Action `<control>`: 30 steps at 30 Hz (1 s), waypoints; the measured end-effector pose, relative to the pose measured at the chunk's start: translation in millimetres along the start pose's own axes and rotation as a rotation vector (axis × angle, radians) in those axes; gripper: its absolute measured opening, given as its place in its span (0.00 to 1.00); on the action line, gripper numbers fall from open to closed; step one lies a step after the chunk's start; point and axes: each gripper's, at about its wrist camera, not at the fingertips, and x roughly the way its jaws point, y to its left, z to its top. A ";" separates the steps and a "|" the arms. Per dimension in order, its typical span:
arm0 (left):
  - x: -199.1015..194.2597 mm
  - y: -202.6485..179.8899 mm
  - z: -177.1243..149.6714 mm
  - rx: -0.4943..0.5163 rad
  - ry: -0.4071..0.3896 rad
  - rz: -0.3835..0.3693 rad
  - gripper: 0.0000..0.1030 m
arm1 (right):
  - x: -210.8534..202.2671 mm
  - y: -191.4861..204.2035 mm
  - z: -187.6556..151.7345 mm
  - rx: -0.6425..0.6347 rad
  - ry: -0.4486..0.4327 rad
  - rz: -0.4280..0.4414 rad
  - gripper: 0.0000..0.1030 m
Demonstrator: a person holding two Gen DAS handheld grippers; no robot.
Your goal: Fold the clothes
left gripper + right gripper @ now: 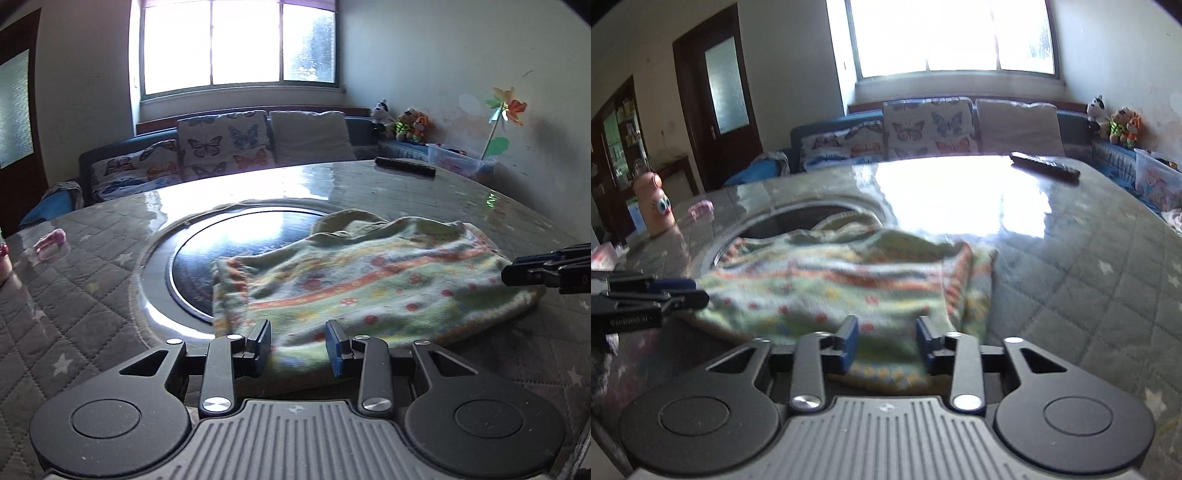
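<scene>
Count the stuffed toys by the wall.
3, clustered beside the sofa's right end: black-and-white toy, bear in a neon vest, orange toy. More may be hidden behind.

Garment (831, 291) blurred in right view; pattern indistinct. Its near hem hidden behind both grippers' fingers. Right gripper (554, 273) cut by frame edge. Bin (1156, 181) contents unreadable.
</scene>
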 end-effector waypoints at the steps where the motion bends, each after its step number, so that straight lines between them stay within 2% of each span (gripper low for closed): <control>1: 1.2 3.7 -0.9 -0.014 0.007 0.004 0.35 | 2.8 1.6 1.8 0.000 -0.002 0.010 0.36; 6: 1.6 15.6 -4.2 -0.058 0.019 0.015 0.35 | 20.1 -2.3 -1.7 0.033 0.048 0.031 0.36; 10: 3.5 24.0 0.5 -0.086 0.037 0.017 0.36 | 15.2 -16.1 -0.1 0.082 0.047 0.025 0.36; 17: 18.0 23.9 30.0 -0.064 0.001 0.011 0.34 | 30.9 -12.9 19.8 0.040 0.020 0.024 0.38; 19: 28.9 24.3 36.1 -0.051 0.017 0.024 0.34 | 39.1 -12.1 24.6 0.036 0.018 0.030 0.46; 23: 49.1 30.1 35.5 -0.046 0.076 0.043 0.34 | 55.1 -22.8 24.8 0.072 0.058 0.024 0.45; 26: 56.9 37.0 33.0 -0.048 0.108 0.069 0.34 | 54.3 -27.9 27.7 0.086 0.056 0.028 0.45; 28: 57.1 39.2 36.5 -0.054 0.103 0.066 0.34 | 54.6 -26.6 34.4 0.068 0.042 0.004 0.47; 30: 57.2 37.3 43.2 -0.046 0.084 0.063 0.35 | 60.7 -25.1 44.6 0.071 0.033 0.019 0.47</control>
